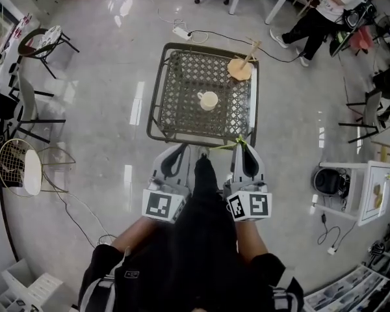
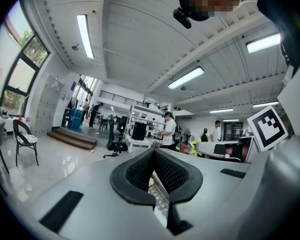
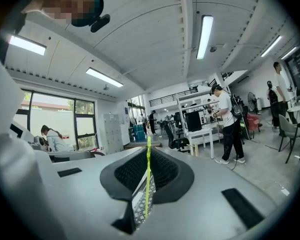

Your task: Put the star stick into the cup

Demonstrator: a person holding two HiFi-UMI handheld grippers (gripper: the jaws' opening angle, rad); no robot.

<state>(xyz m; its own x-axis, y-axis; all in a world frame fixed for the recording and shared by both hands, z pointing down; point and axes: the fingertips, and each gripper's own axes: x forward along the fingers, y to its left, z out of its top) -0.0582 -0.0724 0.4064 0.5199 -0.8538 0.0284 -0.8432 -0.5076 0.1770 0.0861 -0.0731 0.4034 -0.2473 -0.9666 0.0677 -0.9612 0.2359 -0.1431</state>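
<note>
A cream cup (image 1: 208,100) stands upright near the middle of the lattice-topped table (image 1: 162,109). My right gripper (image 1: 242,145) hovers over the table's near edge, shut on the thin yellow-green star stick (image 1: 238,141). In the right gripper view the stick (image 3: 148,184) runs straight up between the closed pads of that gripper (image 3: 148,153). My left gripper (image 1: 182,147) is beside it at the same edge, its pads together with nothing between them (image 2: 154,155). The left gripper view shows the star (image 2: 194,146) at the right. The cup is well ahead of both grippers.
A wooden disc stand with a peg (image 1: 240,67) sits on the table's far right corner. A power strip (image 1: 182,32) and cables lie on the floor beyond. Chairs (image 1: 26,103) stand at the left, a white table (image 1: 372,190) at the right, a person (image 1: 322,12) at the far right.
</note>
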